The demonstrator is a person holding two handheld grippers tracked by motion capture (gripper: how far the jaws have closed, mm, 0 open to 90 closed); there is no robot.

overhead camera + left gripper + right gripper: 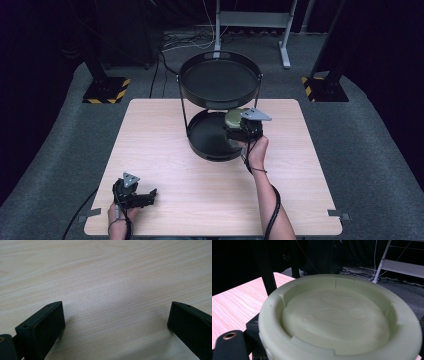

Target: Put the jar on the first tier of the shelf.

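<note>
- High view: the right gripper (243, 131) sits over the right edge of the lower tray (202, 137) of a black two-tier stand, and it carries a pale green round bowl (235, 117) turned bottom-up.
- The bowl hangs above the lower tray's right part and just under the front rim of the upper tray (220, 80); whether it touches the lower tray cannot be told.
- The right hand (256, 152) comes up from the bottom edge, with the gripper's cable running back along the forearm.
- Right gripper view: the bowl's underside (339, 317) is very close to the lens, with a raised paw-print pattern in its centre; the gripper's fingers (229, 345) are clamped on the bowl's rim at the lower left.
- Behind the bowl in that view, one black post of the stand (265, 267) rises beside the wooden worktop (232, 302).
- High view: the left gripper (137, 196) rests low at the near left corner of the worktop (150, 150), well apart from the stand, held by the left hand (119, 215).
- Left gripper view: its two black fingers (47, 325) stand wide apart with bare wood between them, holding nothing.
</note>
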